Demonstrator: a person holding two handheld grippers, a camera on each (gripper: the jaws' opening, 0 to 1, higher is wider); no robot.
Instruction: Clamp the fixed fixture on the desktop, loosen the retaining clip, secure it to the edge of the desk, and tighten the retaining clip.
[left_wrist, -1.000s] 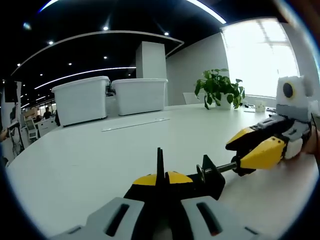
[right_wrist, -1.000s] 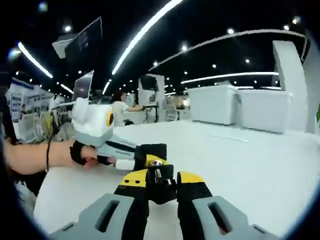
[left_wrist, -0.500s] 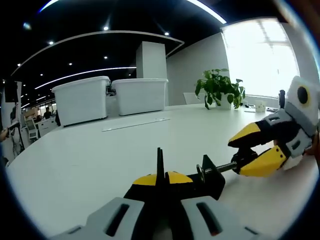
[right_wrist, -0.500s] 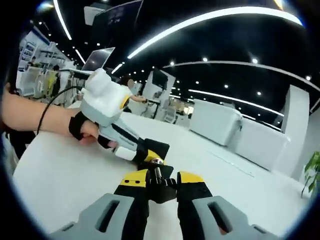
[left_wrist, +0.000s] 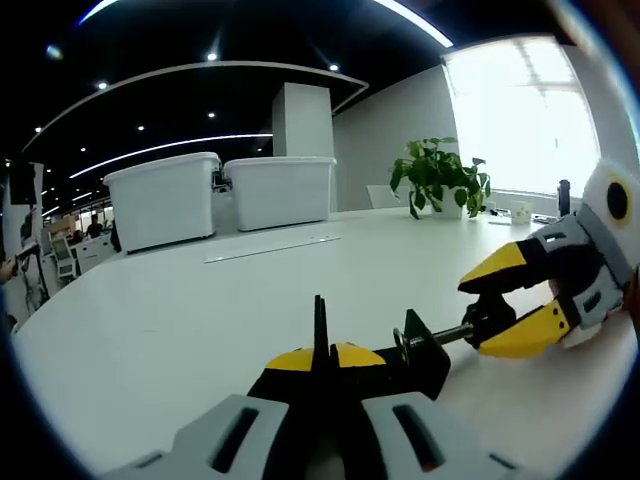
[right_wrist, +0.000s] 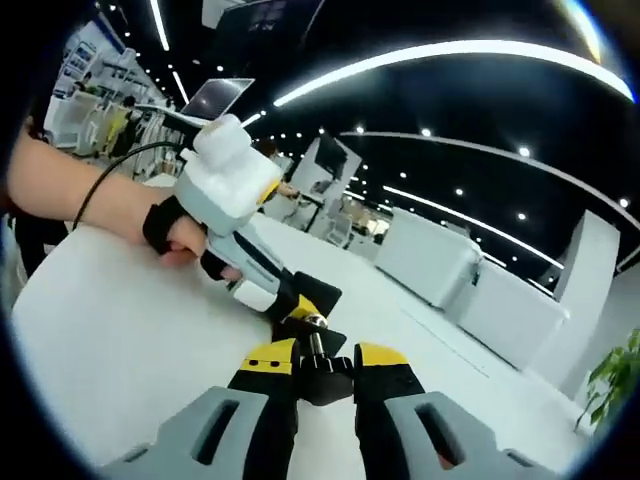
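Jaws of the left gripper clenched the black metal clamp fixture on the white tabletop; the right gripper grasped its black screw knob

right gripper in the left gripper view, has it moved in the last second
Yes. The right gripper has rolled on the screw: its upper yellow jaw tilted up while the plant behind stayed put.

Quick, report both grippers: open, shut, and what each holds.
Left gripper: shut on the black clamp body.
Right gripper: shut on the clamp's screw knob.
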